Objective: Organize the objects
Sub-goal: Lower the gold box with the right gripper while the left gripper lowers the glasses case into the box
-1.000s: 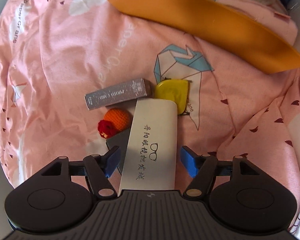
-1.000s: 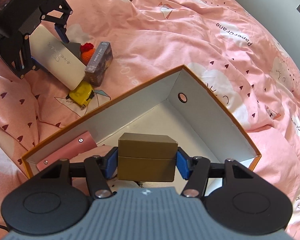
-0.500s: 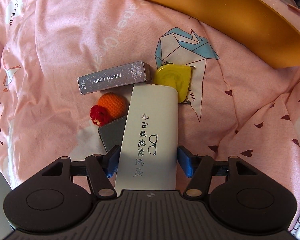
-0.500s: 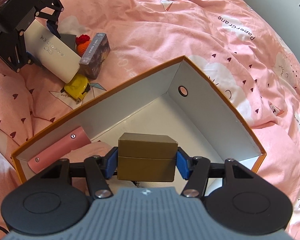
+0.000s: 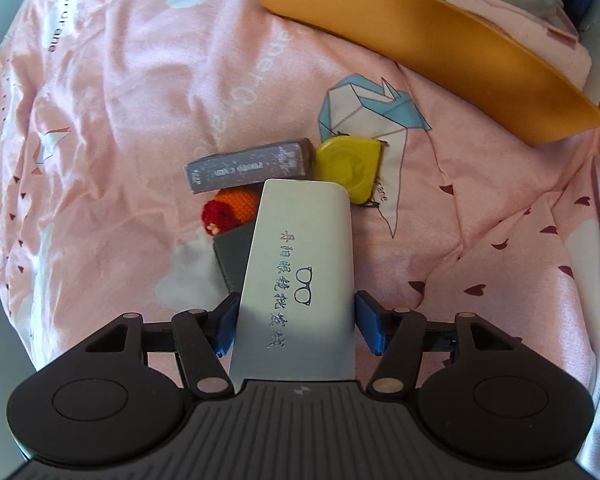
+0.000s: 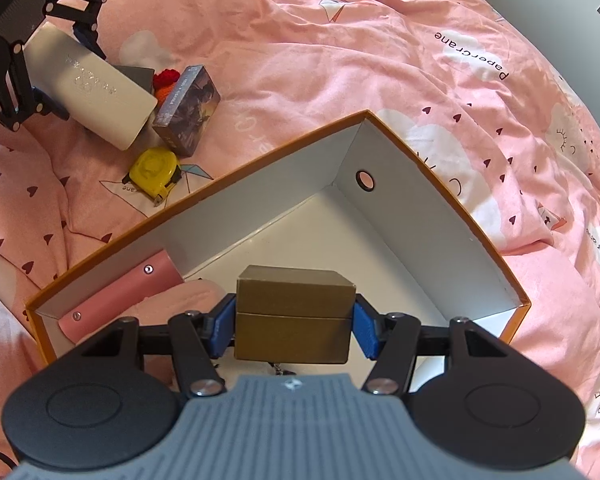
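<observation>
Left wrist view: the left gripper (image 5: 296, 322) has just closed its jaws from a wider stance onto the white glasses case (image 5: 300, 276), both blue pads now against its sides. The case's far end has come up from the bedding and overlaps the grey card (image 5: 232, 258), crocheted toy (image 5: 230, 210), photo-card box (image 5: 248, 165) and yellow tape measure (image 5: 350, 166), which all lie on the pink duvet (image 5: 120, 120). Judgement: the pick is secured; transfer to the orange box (image 5: 440, 44) follows. Right wrist view: the right gripper (image 6: 294, 330) is unchanged, clamped half-open on the olive-gold box (image 6: 292, 314), held over the orange box's open interior beside a pink case (image 6: 120, 298). Judgement: release pending.
</observation>
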Demonstrator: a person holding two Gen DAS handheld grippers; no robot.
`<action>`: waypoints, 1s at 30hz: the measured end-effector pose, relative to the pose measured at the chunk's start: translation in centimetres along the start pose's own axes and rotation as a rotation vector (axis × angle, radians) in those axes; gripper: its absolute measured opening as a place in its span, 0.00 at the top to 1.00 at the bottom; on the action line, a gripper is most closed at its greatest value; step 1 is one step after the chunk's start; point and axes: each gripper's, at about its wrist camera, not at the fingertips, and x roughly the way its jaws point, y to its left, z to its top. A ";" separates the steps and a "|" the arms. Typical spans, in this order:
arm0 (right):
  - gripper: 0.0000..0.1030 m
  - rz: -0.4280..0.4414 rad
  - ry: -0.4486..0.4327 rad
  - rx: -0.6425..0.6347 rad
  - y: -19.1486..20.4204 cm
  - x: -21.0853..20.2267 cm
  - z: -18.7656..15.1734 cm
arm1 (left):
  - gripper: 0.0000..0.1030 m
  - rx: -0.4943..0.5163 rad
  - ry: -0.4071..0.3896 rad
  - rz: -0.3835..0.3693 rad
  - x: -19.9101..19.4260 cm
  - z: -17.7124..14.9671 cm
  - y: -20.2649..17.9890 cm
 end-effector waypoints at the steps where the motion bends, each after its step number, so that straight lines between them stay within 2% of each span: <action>1: 0.40 0.006 -0.002 0.007 -0.1 -0.1 0.0 | 0.33 -0.010 -0.012 0.000 -0.5 -0.1 0.1; 8: 0.40 0.004 -0.007 -0.002 0.0 -0.6 -0.3 | 0.33 -0.051 -0.125 -0.008 -4.2 0.2 0.6; 12: 0.40 0.004 -0.020 -0.028 -0.2 -1.4 -0.7 | 0.33 -0.071 -0.223 -0.017 -7.5 1.0 0.7; 15: 0.40 -0.003 -0.023 -0.071 -0.6 -2.1 -0.9 | 0.33 -0.041 -0.322 -0.041 -10.3 2.3 0.3; 19: 0.40 -0.012 -0.019 -0.147 -1.4 -3.3 -1.5 | 0.33 0.046 -0.411 -0.033 -12.6 5.0 -1.4; 23: 0.40 -0.023 -0.001 -0.235 -1.9 -4.0 -2.4 | 0.33 0.147 -0.459 -0.058 -12.8 8.1 -3.1; 26: 0.40 -0.054 0.022 -0.298 -2.2 -4.0 -3.4 | 0.33 0.228 -0.479 -0.046 -11.5 10.3 -4.4; 30: 0.40 -0.074 0.052 -0.331 -2.9 -3.0 -4.3 | 0.33 0.257 -0.497 -0.083 -8.6 13.0 -4.5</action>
